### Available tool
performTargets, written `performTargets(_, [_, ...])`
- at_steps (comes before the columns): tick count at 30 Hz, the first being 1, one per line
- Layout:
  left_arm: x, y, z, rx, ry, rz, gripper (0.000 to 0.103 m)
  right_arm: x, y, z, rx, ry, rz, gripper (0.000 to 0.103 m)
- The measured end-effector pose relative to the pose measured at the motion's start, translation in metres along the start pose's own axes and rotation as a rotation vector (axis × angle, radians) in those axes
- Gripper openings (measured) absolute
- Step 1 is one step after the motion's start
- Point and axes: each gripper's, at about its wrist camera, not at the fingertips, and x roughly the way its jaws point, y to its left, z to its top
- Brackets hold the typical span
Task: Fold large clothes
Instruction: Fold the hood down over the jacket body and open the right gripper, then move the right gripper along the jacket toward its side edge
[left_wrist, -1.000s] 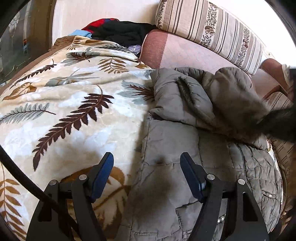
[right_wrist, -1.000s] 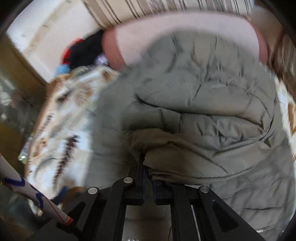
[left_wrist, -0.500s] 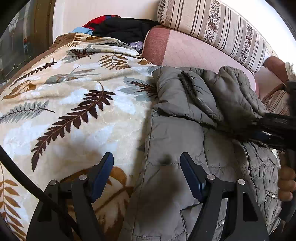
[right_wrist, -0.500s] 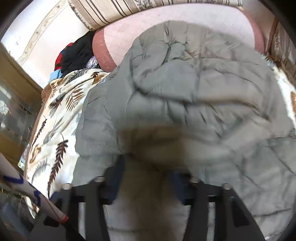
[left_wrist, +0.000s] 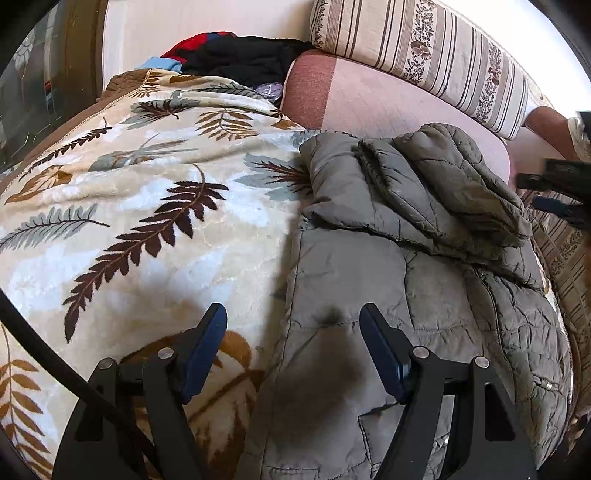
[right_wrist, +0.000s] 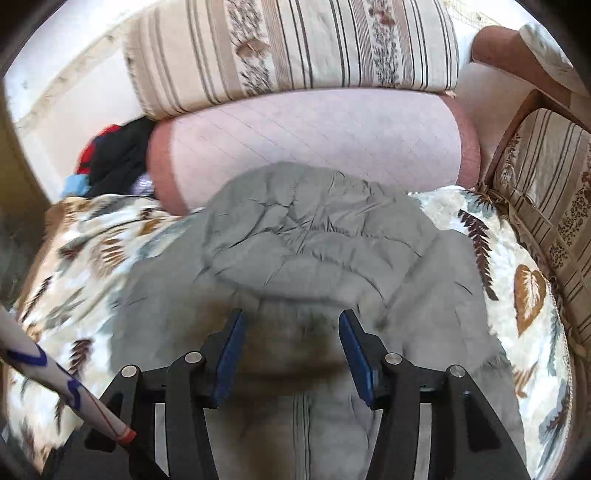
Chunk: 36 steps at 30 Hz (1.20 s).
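Both grippers hover empty over the grey quilted jacket (left_wrist: 388, 277), which lies spread on the leaf-print blanket (left_wrist: 129, 221) with its hood (right_wrist: 314, 236) bunched up ahead of the jaws, against the pink cushion (right_wrist: 314, 136). Left gripper (left_wrist: 293, 325): jaws spread wide, straddling the jacket's side edge, one finger over blanket, the other over fabric. Right gripper (right_wrist: 291, 336): jaws parted too, nothing between them, poised above the zip line just below the hood (a bit blurred down there). The jacket looks puffy, soft and light, but bulky, and the shiny shell may slip, so a pinch probably wants a seam or the thicker side edge rather than a flat panel. Best hold, I'd judge: the edge right between the left jaws, and the hood rim ahead of the right.
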Motion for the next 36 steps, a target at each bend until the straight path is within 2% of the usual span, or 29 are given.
performTargets(1, [0.0, 0.0, 0.0, -0.001, 0.001, 0.0, 0.073, 0.017, 0.002, 0.001, 0.008, 0.034, -0.001, 0.057])
performTargets(4, [0.002, 0.001, 0.001, -0.002, 0.005, -0.003, 0.073, 0.066, 0.006, -0.013, 0.055, 0.195, 0.068, 0.057])
performTargets(5, [0.002, 0.001, 0.002, -0.001, 0.006, -0.004, 0.073, 0.076, 0.007, -0.019, 0.051, 0.22, 0.069, 0.057])
performTargets(8, [0.004, 0.0, 0.003, 0.007, 0.009, -0.007, 0.073, 0.083, 0.016, -0.027, -0.047, 0.199, 0.026, 0.057])
performTargets(10, [0.004, -0.002, 0.003, 0.014, 0.014, -0.004, 0.073, 0.072, 0.012, -0.023, -0.044, 0.194, 0.051, 0.057])
performTargets(13, [0.004, -0.003, 0.002, 0.019, 0.012, 0.005, 0.073, 0.038, -0.007, -0.021, -0.015, 0.15, 0.101, 0.057])
performTargets(15, [0.003, -0.004, 0.001, 0.023, 0.009, 0.017, 0.073, 0.013, -0.023, -0.029, -0.029, 0.123, 0.096, 0.061])
performTargets(20, [-0.006, -0.004, -0.004, 0.022, -0.028, 0.06, 0.073, -0.034, -0.078, -0.066, -0.069, 0.095, 0.001, 0.064])
performTargets(24, [-0.018, -0.005, -0.011, 0.015, -0.033, 0.093, 0.073, -0.046, -0.115, -0.076, -0.065, 0.065, -0.083, 0.064])
performTargets(28, [-0.034, -0.007, -0.02, -0.014, -0.036, 0.108, 0.073, -0.043, -0.109, -0.054, -0.048, -0.019, -0.061, 0.064])
performTargets(30, [-0.049, -0.008, -0.025, -0.018, -0.05, 0.116, 0.073, -0.027, -0.094, -0.043, -0.036, -0.019, -0.026, 0.064])
performTargets(33, [-0.066, -0.004, -0.034, -0.011, -0.067, 0.145, 0.073, 0.013, -0.077, -0.034, 0.008, 0.041, 0.004, 0.064])
performTargets(36, [-0.076, 0.004, -0.041, -0.005, -0.052, 0.18, 0.073, 0.06, -0.067, -0.036, 0.006, 0.178, -0.017, 0.064])
